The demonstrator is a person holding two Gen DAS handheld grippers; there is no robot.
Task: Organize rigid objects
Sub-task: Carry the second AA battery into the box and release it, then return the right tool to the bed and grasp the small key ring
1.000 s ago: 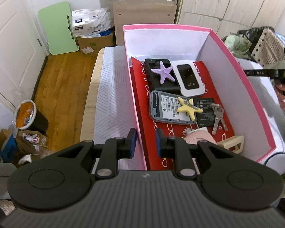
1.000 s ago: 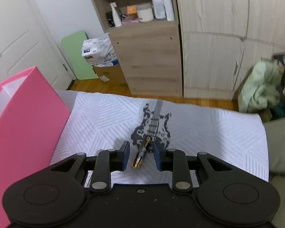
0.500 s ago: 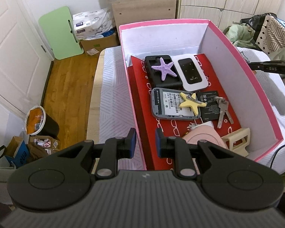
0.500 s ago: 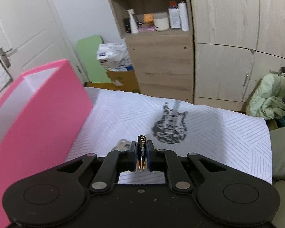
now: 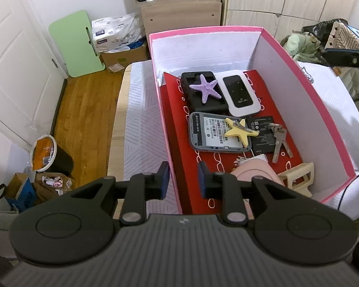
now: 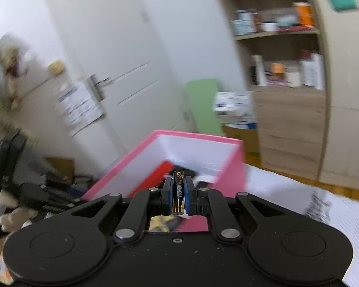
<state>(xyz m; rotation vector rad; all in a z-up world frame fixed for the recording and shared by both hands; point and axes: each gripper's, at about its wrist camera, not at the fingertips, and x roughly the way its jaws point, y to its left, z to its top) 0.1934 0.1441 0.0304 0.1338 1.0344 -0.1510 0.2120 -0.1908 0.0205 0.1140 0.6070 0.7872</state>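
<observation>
An open pink box [image 5: 323, 119] stands on the bed, with a red lining. Inside lie a purple starfish [image 5: 205, 90], a white Wi-Fi router [image 5: 239, 95], a yellow starfish [image 5: 239, 131], a grey device [image 5: 208, 131], keys [image 5: 278, 141] and a beige clip [image 5: 299, 177]. My left gripper [image 5: 183, 179] straddles the box's near left wall; its jaws are opening and the pads stand clear of the wall. My right gripper [image 6: 178, 196] is shut on a small black and gold battery [image 6: 178, 189], held in the air by the pink box [image 6: 191, 136].
A white patterned bedsheet [image 5: 141, 124] covers the bed left of the box. On the wooden floor are a bin [image 5: 45, 153], bags and a green board [image 5: 76, 43]. A wooden shelf unit [image 5: 179, 12] and wardrobe stand behind; clothes are piled at the right.
My right gripper closed on the battery lying on the sheet, lifted it and swung left towards the pink box. My left gripper's jaws stand slightly wider around the box wall.
</observation>
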